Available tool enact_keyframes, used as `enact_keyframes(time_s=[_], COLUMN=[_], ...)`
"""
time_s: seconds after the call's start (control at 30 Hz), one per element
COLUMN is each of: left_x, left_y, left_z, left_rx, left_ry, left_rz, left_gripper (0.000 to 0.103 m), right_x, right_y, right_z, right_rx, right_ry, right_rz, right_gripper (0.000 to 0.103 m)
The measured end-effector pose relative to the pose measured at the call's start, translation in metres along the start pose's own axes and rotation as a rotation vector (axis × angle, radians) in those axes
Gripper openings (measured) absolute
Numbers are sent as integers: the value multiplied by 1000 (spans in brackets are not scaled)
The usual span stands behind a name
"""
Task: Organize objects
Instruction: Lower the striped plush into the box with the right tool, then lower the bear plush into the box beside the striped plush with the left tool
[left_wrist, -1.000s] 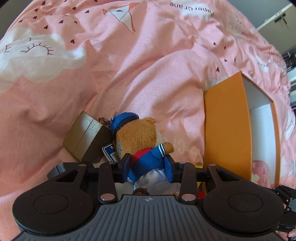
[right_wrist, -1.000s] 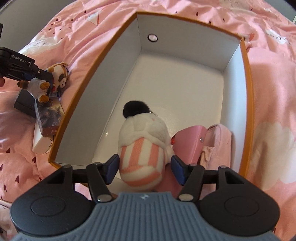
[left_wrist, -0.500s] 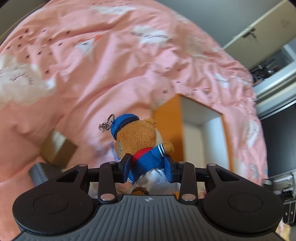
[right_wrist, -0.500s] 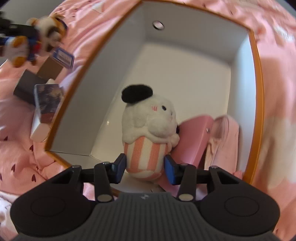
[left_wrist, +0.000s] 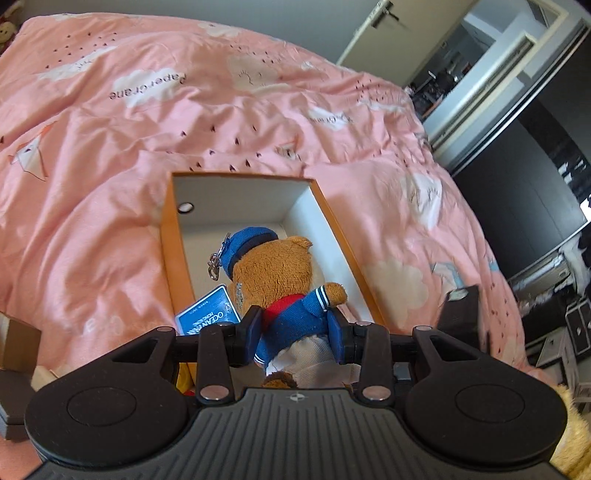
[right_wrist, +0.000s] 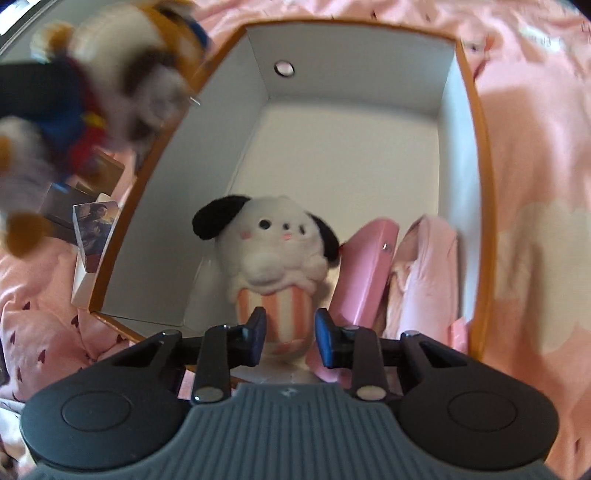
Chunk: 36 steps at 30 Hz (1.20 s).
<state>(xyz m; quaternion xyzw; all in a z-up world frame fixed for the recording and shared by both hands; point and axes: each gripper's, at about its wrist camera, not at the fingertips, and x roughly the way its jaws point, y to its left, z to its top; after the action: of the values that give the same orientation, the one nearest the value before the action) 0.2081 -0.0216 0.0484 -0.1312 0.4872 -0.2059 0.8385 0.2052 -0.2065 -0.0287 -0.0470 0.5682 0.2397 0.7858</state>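
My left gripper (left_wrist: 294, 334) is shut on a brown bear plush (left_wrist: 284, 280) in a blue sailor suit and cap, with a blue tag, held in the air over the near end of an orange box (left_wrist: 168, 236) with a white inside. The bear shows blurred at the upper left of the right wrist view (right_wrist: 85, 92). My right gripper (right_wrist: 290, 338) is shut on the striped base of a white dog plush (right_wrist: 273, 254) with black ears, upright at the near end inside the orange box (right_wrist: 484, 177).
A pink pouch (right_wrist: 364, 273) and pink cloth (right_wrist: 424, 273) lean against the box's right wall. A photo-cover box (right_wrist: 94, 236) and dark boxes lie left of it on the pink duvet (left_wrist: 110, 129). A brown box (left_wrist: 18, 343) sits at the left edge.
My left gripper has carried the bear up off the duvet and across to above the orange box. The dog plush has turned upright to face the camera, held lower on its base.
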Motion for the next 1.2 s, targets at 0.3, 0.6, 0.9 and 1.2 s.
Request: enact_keyframes(time_s=[0.3, 0.6, 0.9, 1.2], left_x=[15, 23, 37, 68], left_y=[-5, -5, -3, -18], left_z=[-6, -4, -7, -37], left_rx=[58, 116, 140, 297], left_ry=[20, 42, 71, 171], left_rz=[84, 118, 103, 265], left_gripper=[42, 42, 42, 42], right_x=[-2, 39, 34, 28], right_y=[8, 35, 12, -13], right_z=[12, 27, 25, 17], right_rx=[-177, -308, -158, -33], right_ry=[-128, -104, -88, -91], right_rz=[80, 31, -49, 6], right_gripper=[53, 61, 47, 46])
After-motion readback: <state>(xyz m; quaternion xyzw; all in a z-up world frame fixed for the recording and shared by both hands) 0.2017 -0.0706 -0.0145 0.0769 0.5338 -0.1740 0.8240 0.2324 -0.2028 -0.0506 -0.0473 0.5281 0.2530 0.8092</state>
